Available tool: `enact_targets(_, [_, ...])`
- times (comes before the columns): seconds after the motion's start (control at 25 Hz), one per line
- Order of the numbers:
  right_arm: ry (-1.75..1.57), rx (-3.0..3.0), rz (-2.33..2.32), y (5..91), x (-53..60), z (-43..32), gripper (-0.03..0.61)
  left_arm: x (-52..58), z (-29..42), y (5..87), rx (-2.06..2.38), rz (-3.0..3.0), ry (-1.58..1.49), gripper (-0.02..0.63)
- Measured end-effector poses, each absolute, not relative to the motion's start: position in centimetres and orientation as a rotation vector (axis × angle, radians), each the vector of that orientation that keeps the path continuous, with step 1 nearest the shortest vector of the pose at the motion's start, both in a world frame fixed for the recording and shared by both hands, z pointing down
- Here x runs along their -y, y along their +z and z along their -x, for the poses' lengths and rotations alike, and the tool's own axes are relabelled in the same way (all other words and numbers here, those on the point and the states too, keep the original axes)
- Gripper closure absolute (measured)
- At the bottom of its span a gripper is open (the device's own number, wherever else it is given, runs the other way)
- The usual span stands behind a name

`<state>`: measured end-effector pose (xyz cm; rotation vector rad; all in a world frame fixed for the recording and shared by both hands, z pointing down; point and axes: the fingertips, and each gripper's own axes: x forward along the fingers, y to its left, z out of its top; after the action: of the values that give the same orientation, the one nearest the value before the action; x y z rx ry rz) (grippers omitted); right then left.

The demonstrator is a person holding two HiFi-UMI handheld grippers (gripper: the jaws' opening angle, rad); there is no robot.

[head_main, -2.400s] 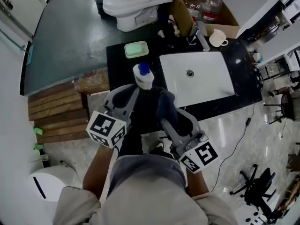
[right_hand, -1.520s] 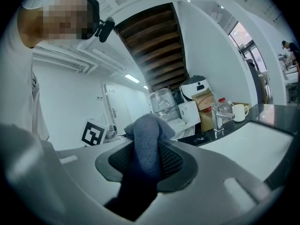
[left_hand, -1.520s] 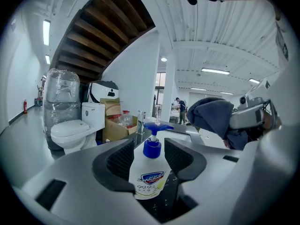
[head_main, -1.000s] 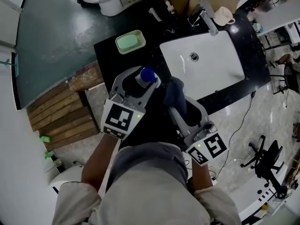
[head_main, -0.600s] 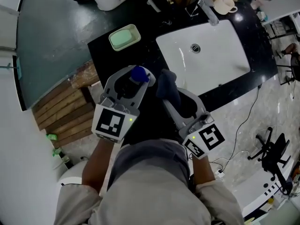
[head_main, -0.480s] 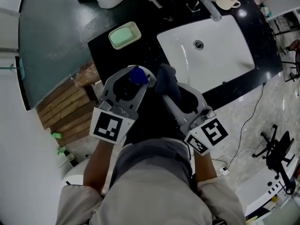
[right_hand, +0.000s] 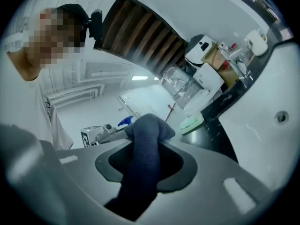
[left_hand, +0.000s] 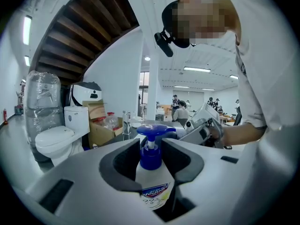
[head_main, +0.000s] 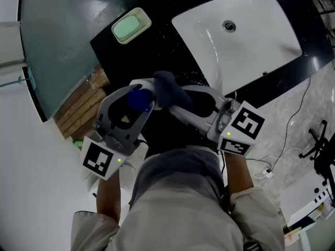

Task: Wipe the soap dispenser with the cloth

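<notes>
Cloth nearer dispenser; label left-gripper-view only

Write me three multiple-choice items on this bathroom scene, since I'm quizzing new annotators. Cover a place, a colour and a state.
1. Where is the green soap dish?
A) on the floor
B) on the black counter beside the white sink
C) in the person's lap

2. What colour is the pump of the soap dispenser?
A) blue
B) red
C) yellow

3. What is the right gripper doing?
A) standing open, empty
B) gripping a mug
C) gripping the dark cloth

Answers:
1 B: the head view shows it on the counter, left of the sink.
2 A: the pump head is plainly blue.
3 C: its jaws press on the cloth.
</notes>
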<state>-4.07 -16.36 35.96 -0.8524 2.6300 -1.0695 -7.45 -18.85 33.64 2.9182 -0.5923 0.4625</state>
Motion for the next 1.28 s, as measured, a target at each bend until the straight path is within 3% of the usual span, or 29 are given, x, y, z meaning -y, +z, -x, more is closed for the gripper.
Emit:
enact_targets(0.32, [-1.172,-2.609,0.734,38.1,16.2,4.7,0.462,18.5,7.9,33.8,0.566,-2.936,0.398,0.471])
enact_targets(0.68, [-1.240,-2.817,0.981,43.7,16.0,5.1,0.461,18.6,8.2,33.8,0.562,-2.928,0.353,0.471])
enact_targets(0.96, [-1.088,-3.153,1.233,46.9,15.8,5.9,0.460,18.9,8.9,33.8,0.598,-2.925,0.371,0.471])
enact_targets(1.28, [-0.863,-3.079,1.237,40.2,15.0,5.8,0.460,19.3,9.0,33.7,0.676,-2.910,0.349,0.471])
